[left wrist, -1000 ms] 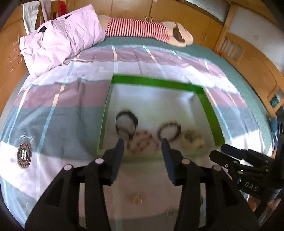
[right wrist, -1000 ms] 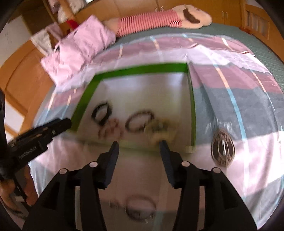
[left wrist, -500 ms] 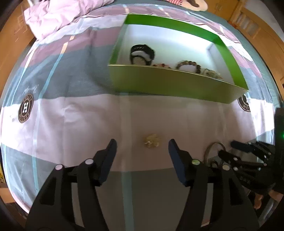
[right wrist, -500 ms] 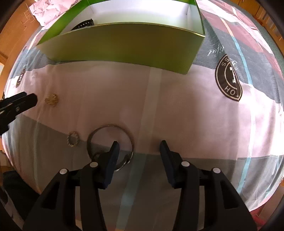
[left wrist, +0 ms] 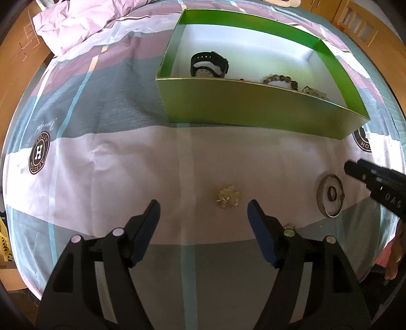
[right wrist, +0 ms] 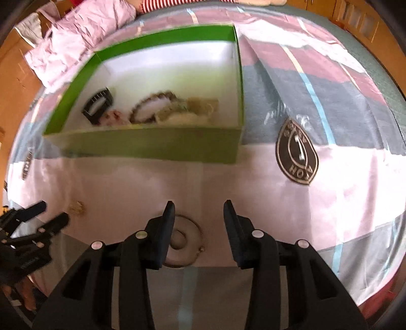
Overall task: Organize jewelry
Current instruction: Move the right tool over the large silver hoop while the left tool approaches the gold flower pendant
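A green box (left wrist: 253,106) with a white inside sits on the bed and holds a black watch (left wrist: 209,64) and several bracelets (left wrist: 279,80). A small gold jewelry piece (left wrist: 227,196) lies on the sheet just ahead of my open, empty left gripper (left wrist: 204,212). A silver bangle (left wrist: 330,195) with a small ring (left wrist: 332,193) inside it lies to the right. In the right wrist view the box (right wrist: 152,146) is ahead; my open, empty right gripper (right wrist: 199,214) hovers over the bangle (right wrist: 189,241), and the gold piece (right wrist: 77,207) lies at the left.
A crumpled pink pillow (left wrist: 88,22) lies at the back left of the bed. The striped bedsheet (left wrist: 114,152) has round logo patches (left wrist: 39,156). Wooden furniture surrounds the bed. The other gripper shows at the right edge in the left view (left wrist: 375,182) and at the left edge in the right view (right wrist: 30,228).
Both grippers have pulled back from over the box and dropped low to the sheet. The left now faces the gold piece with its jaws wider; the right has shifted over the bangle.
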{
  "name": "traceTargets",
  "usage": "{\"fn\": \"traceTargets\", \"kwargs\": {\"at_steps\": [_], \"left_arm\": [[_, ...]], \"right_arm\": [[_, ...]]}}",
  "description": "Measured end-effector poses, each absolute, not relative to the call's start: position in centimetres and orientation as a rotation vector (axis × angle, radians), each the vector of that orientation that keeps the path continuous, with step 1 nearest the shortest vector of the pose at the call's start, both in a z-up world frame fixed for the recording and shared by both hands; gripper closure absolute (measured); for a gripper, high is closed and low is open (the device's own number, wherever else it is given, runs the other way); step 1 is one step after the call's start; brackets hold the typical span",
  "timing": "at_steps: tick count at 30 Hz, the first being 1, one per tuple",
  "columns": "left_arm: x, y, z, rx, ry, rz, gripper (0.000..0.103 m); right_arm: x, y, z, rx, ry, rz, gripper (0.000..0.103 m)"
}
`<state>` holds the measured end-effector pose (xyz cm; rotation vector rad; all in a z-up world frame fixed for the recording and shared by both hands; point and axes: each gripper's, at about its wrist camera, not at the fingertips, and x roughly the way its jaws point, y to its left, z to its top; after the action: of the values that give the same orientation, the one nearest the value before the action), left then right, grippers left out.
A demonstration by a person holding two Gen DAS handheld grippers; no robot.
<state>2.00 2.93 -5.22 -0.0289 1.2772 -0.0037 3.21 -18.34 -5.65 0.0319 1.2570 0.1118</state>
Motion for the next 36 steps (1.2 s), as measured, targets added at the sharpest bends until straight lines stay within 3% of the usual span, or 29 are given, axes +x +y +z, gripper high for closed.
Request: {"fn": "traceTargets", "kwargs": {"at_steps": [19,31,36], "left_arm": [[2.4,2.8,-6.5,-0.025,1.314,0.020,0.019],[2.6,3.1,-6.6,-0.030,1.317,0.023,0.019],[2.5,2.9,-6.7,-0.023,1.320,0.021,0.019]], "right_arm": [[3.4,-18.1,-6.2,0.196,1.322,0.268,0.063],[1.7,-13.9,-7.1,0.049,1.374,0.371,0.063],[1.6,-13.2,-8.4,-0.007,1.400,0.353,0.071]]}}
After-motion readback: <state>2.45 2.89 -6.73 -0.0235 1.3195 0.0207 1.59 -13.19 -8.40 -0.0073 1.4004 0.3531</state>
